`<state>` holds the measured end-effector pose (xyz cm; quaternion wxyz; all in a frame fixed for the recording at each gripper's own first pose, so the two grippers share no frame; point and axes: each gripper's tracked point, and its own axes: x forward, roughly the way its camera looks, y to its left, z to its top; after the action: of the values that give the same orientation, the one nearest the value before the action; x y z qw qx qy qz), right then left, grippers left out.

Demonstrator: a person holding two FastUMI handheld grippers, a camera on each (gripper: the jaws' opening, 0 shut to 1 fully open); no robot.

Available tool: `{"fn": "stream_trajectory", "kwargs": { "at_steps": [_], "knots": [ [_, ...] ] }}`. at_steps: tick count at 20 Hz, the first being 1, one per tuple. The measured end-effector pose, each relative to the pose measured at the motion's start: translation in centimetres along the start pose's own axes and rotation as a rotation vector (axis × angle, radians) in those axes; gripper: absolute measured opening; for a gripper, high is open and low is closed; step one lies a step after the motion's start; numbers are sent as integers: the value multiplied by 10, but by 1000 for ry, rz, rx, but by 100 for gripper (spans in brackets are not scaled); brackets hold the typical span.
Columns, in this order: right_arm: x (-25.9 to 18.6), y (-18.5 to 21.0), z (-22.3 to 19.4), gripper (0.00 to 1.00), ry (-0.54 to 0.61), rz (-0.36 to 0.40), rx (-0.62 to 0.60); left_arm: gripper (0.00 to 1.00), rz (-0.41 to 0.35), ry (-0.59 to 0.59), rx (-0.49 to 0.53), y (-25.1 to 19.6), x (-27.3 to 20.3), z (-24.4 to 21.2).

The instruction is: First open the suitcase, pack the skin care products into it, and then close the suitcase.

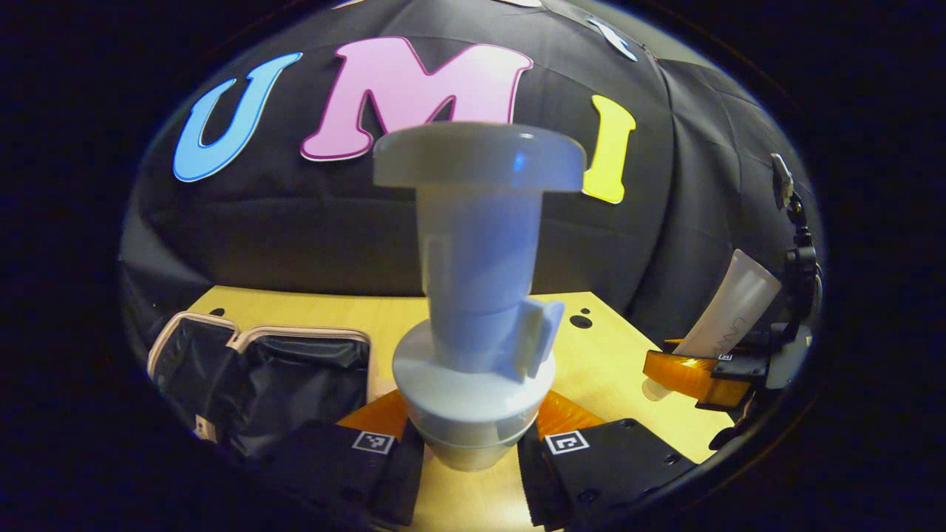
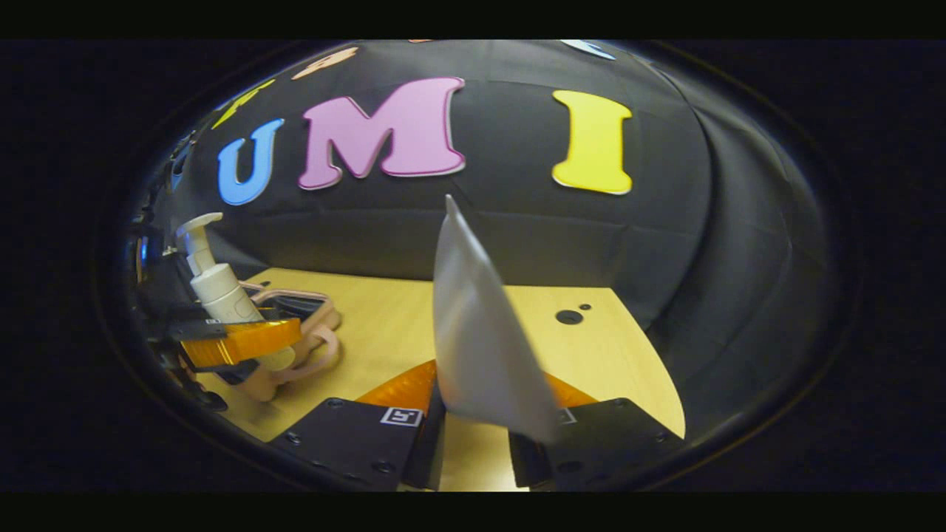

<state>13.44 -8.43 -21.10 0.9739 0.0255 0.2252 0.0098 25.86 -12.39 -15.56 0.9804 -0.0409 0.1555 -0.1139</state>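
Black cloth booth wall (image 2: 517, 222) hanging in folds, pale wooden table (image 2: 613, 355) with small dark holes, dim light

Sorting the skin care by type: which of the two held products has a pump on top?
The white pump bottle in the left gripper; the right gripper holds a flat-ended white squeeze tube.

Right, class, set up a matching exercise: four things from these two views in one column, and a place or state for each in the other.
Things:
1. pump bottle
2. tube
3. suitcase
4. table

States:
A. lying open, dark lining showing
B. held in the left tongs
C. pale wood, with dark holes
D. held in the right tongs

Pairs: 1-B, 2-D, 3-A, 4-C
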Motion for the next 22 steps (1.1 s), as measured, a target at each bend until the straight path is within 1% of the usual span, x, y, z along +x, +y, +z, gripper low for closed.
{"fn": "stream_trajectory", "kwargs": {
  "at_steps": [2, 4, 5, 7, 8, 9, 11, 12, 13, 16, 19, 20, 21, 22],
  "knots": [
    [0, 35, 15, 34, -18, 63, -12, 59, 66, 42, -21, 47, -20, -2],
    [0, 69, 31, 34, -43, 123, -14, 59, 134, 129, -22, 96, -33, -19],
    [0, 87, 37, 34, -51, 154, -12, 59, 165, 164, 0, 119, -36, -28],
    [1, 123, 47, 34, -57, 216, -10, 59, 220, 277, 75, 162, -30, -48],
    [2, 140, 51, 34, -60, 242, -14, 59, 224, 343, 113, 176, -25, -61],
    [3, 153, 52, 34, -56, 262, -18, 59, 246, 395, 151, 189, -19, -73],
    [6, 184, 53, 34, -35, 305, -8, 60, 261, 491, 180, 207, -6, -94],
    [6, 199, 54, 34, -30, 327, -2, 63, 255, 529, 175, 210, -2, -101],
    [7, 208, 56, 34, -31, 342, -5, 60, 241, 576, 154, 207, 1, -106],
    [7, 231, 60, 34, -27, 374, -25, 60, 194, 733, 49, 212, 7, -137],
    [1, 240, 56, 34, -6, 403, 10, 60, 199, 836, -6, 218, 13, -154],
    [-1, 241, 54, 34, -1, 403, 8, 64, 194, 854, -26, 219, 14, -159],
    [-1, 240, 54, 34, 1, 400, -3, 58, 200, 858, -44, 221, 15, -161],
    [-1, 240, 52, 34, 4, 392, -13, 63, 218, 856, -56, 224, 16, -161]
  ]
}}
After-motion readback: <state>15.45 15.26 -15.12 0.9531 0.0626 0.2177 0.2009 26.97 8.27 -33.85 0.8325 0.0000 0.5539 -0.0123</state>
